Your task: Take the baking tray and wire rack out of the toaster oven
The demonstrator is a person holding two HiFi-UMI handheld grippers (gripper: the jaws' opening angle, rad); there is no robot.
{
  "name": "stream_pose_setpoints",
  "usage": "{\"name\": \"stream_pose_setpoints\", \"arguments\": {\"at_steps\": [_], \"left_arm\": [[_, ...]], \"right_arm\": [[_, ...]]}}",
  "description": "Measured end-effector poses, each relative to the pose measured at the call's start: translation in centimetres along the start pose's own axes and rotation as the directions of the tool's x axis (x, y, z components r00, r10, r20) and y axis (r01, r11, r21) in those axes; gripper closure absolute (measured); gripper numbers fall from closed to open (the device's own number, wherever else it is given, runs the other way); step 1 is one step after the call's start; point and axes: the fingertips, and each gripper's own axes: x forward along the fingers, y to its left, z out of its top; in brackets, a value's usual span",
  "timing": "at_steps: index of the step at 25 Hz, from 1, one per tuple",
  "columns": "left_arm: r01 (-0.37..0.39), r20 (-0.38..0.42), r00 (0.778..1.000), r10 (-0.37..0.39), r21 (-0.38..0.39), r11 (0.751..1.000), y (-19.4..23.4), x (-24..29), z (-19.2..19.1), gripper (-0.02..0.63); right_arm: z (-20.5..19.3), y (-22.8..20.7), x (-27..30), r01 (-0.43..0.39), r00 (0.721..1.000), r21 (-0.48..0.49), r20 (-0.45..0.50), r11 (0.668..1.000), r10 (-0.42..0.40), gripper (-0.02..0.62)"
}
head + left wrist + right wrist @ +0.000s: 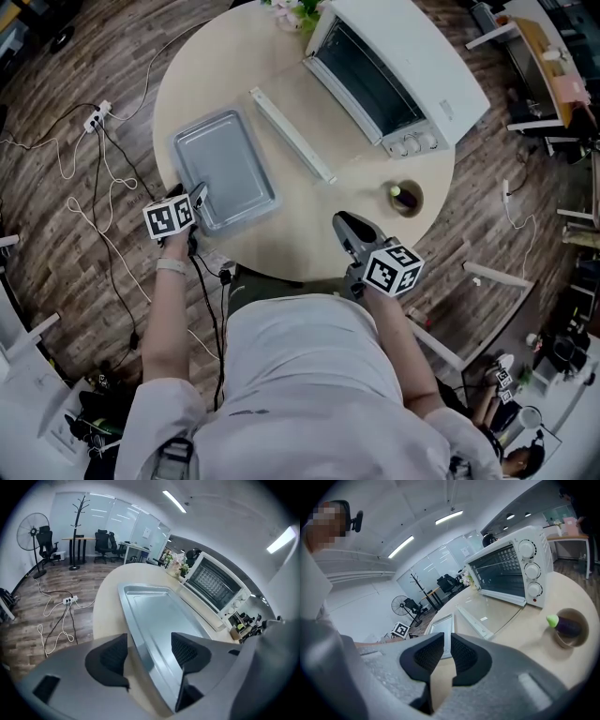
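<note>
Wood-plank flooring is showing around a round beige tabletop (211, 70). On it, at about 9 o'clock, the baking tray (225, 169) is lying flat and empty, already outside the toaster oven (417, 56). The left hand-held gripper (150, 653) is straddling the tray's rim at its 7 o'clock corner, released, with both pads standing off the metal. The toaster oven is sitting at 1 o'clock with its glass door folded down flat and the white door handle (291, 134) pointing towards the tray. The wire rack (506, 569) is still sitting inside it. At 4 o'clock a small bowl (405, 198) is resting, and the right hand-held gripper (446, 651) is hovering at 5 o'clock, clenched to a thin slit and holding nothing.
</note>
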Motion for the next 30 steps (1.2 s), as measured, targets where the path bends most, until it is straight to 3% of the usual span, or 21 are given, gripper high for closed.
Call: {"name": "stream_pose_setpoints", "arguments": {"at_steps": [7, 17, 22, 30], "left_arm": [[0.031, 0.029, 0.999, -0.03, -0.033, 0.999, -0.8, -0.5, 0.7, 0.328], [0.184, 0.098, 0.979, -0.178, -0.061, 0.981, -7.2, -2.0, 3.0, 0.328], [0.257, 0.119, 0.96, -0.253, -0.026, 0.966, -11.1, -2.0, 4.6, 0.328], [0.41, 0.135, 0.901, -0.413, 0.048, 0.911, -20.3, -0.6, 7.4, 0.328]], "right_arm": [[-0.1, 0.0, 0.3, -0.005, 1.0, 0.004, 0.007, 1.0, 0.005, 0.546], [0.7, -0.7, -0.6, 0.003, 0.998, 0.022, 0.068, 1.0, -0.005, 0.546], [0.8, -1.5, -2.0, 0.028, 0.993, 0.042, 0.113, 0.999, -0.033, 0.546], [0.9, -4.1, -5.9, 0.098, 0.975, 0.094, 0.191, 0.991, -0.115, 0.546]]}}
